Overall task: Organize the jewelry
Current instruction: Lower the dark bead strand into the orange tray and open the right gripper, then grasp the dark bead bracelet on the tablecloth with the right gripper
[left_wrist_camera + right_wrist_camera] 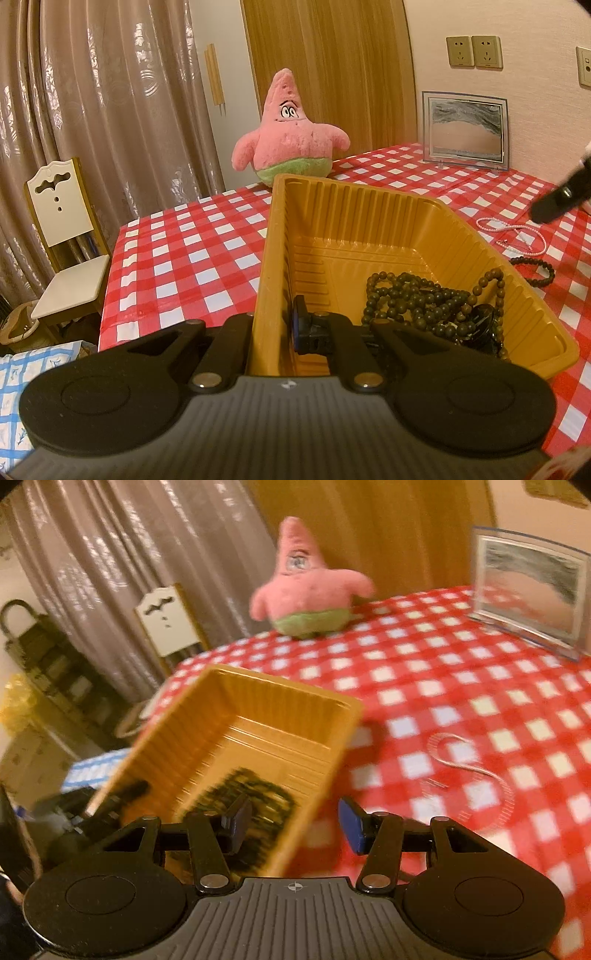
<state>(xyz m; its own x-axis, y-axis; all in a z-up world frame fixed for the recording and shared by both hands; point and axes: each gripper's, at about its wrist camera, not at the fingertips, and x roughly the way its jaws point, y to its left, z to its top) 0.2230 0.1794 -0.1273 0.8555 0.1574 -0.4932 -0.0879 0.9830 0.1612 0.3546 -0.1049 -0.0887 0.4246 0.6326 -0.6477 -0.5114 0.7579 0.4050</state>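
Note:
An orange plastic tray (369, 221) stands on the checkered table and holds a heap of dark wooden bead strings (432, 306). My left gripper (275, 325) is shut on the tray's left wall, one finger inside and one outside. A pink-white bead necklace (517, 232) and a dark bead bracelet (535, 269) lie on the cloth right of the tray. My right gripper (295, 823) is open and empty, over the tray's right rim (343, 731); the beads (251, 805) are blurred below it. It also shows at the right edge of the left wrist view (561, 199).
A pink starfish plush (291, 136) sits at the table's far edge. A clear picture frame (465, 129) stands at the back right by the wall. A white chair (62, 236) stands left of the table. A pale necklace (472, 771) lies right of the tray.

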